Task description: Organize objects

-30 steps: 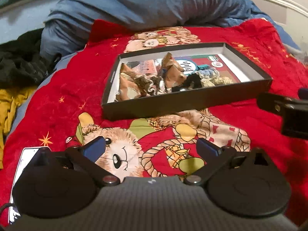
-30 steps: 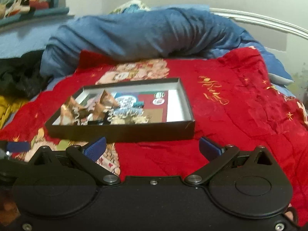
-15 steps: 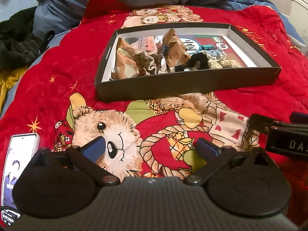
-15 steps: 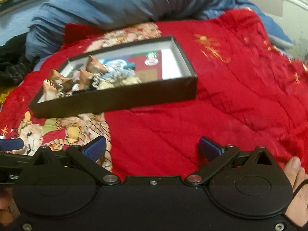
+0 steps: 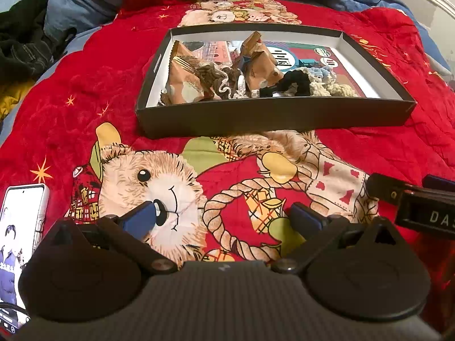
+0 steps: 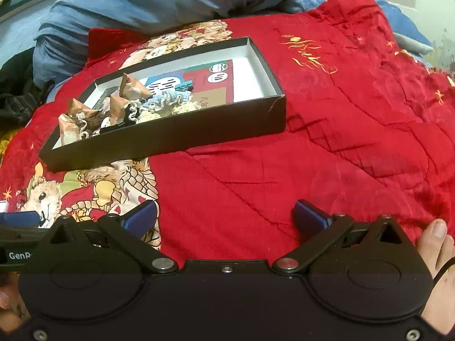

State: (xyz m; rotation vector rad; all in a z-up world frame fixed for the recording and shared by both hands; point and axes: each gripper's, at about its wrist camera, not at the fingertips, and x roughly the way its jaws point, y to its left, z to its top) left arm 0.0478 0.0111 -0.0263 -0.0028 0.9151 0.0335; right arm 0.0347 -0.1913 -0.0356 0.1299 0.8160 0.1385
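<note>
Left wrist view: the left gripper (image 5: 223, 217) hovers over the plush red blanket (image 5: 85, 85), jaws apart and empty. The shallow black cardboard box (image 5: 273, 119) ahead holds crinkly brown wrappers (image 5: 184, 81) and knitted yarn pieces (image 5: 321, 81), all heaped together. That fits a jumble awaiting sorting or a finished gathering. A phone (image 5: 21, 227) lies nearby.

Right wrist view: the right gripper (image 6: 226, 217) is also spread wide, holding nothing, short of the box (image 6: 170, 139); a hand (image 6: 438, 253) grips it.
</note>
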